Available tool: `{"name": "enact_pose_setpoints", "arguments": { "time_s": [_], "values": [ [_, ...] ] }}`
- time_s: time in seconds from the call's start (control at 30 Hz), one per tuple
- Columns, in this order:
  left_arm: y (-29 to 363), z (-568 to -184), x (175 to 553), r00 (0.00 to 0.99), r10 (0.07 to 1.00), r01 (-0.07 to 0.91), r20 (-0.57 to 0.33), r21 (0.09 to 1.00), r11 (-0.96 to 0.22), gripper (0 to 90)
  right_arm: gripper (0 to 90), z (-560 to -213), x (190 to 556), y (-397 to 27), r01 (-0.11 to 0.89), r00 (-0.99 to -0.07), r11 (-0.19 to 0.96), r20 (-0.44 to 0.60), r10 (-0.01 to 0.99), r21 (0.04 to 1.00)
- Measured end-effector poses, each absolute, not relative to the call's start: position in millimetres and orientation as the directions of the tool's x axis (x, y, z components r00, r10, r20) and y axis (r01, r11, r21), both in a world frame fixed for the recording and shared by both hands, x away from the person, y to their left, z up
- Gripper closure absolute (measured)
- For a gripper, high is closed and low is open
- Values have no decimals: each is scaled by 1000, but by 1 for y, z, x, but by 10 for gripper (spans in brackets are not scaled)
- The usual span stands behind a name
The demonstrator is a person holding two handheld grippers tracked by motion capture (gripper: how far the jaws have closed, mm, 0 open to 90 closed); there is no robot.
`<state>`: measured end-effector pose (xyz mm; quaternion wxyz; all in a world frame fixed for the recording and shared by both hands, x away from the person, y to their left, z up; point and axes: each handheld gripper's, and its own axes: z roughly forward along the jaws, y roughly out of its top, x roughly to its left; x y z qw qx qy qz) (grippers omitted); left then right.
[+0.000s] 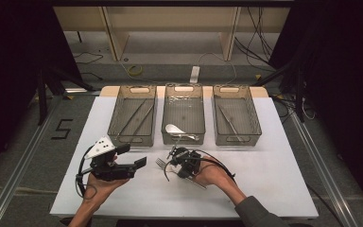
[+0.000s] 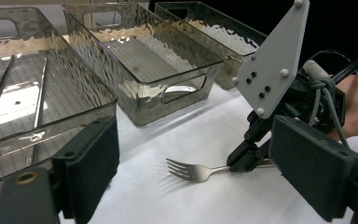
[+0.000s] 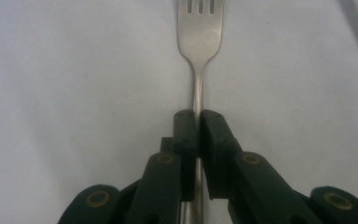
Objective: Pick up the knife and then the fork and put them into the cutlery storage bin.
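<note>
Fork [image 3: 199,35]: flat on white table [image 1: 274,179], in front of middle bin [image 1: 184,116]. Right gripper [image 3: 198,116] jaws clamped on its handle; left gripper [image 1: 141,162] jaws wide, empty. Step: pickup. Next, likely: lift level, carry to a bin.

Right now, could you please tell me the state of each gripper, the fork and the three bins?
right gripper: shut on the fork's handle.
left gripper: open, holding nothing.
fork: lying on the table, gripped by its handle.
left bin: holds long thin utensils.
middle bin: holds a white spoon.
right bin: holds a long utensil.
</note>
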<state>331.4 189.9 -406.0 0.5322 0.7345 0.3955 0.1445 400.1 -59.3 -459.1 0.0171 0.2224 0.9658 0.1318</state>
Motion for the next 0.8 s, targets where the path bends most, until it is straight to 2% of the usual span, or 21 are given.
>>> {"name": "enact_pose_setpoints", "arguments": {
  "time_s": [0.4, 0.8],
  "values": [
    [190, -406, 331, 644, 736, 428, -209, 896, -120, 155, 855, -456, 404, -68, 435, -898, 859, 63, 435, 271],
    [191, -406, 331, 642, 737, 428, -212, 897, -114, 155, 855, -445, 410, -82, 476, -878, 816, 118, 465, 327]
  ]
}}
